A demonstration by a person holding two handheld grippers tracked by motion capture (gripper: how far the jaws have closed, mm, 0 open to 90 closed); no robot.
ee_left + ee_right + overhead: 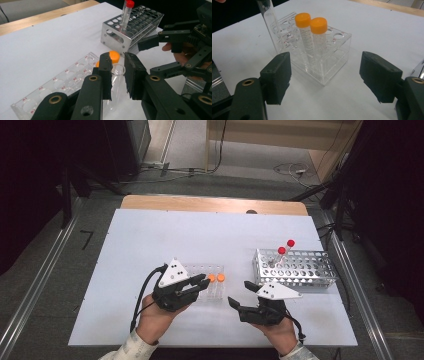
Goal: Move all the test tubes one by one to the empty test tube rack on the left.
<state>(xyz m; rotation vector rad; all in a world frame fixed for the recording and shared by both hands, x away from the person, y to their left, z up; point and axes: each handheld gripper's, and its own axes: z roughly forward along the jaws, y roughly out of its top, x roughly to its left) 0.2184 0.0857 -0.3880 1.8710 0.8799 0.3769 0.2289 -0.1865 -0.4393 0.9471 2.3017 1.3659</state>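
My left gripper [202, 282] is shut on a clear uncapped tube [116, 85], which stands between its jaws beside the clear plastic rack [62, 82]. That tube [270, 22] hangs over the rack's far end in the right gripper view. Two orange-capped tubes [305, 32] stand upright in the clear rack [334, 57], at the end nearest my right gripper. My right gripper [240, 293] is open and empty, its jaws wide apart and facing the rack from a short way off [324, 80]. It also appears to the right in the left gripper view [148, 58].
A metal rack [300, 270] with many holes stands at the right of the white table top [150, 240], holding two red-capped tubes [285, 247]. The wooden table edge [210, 204] runs along the back. Cables trail from both grippers.
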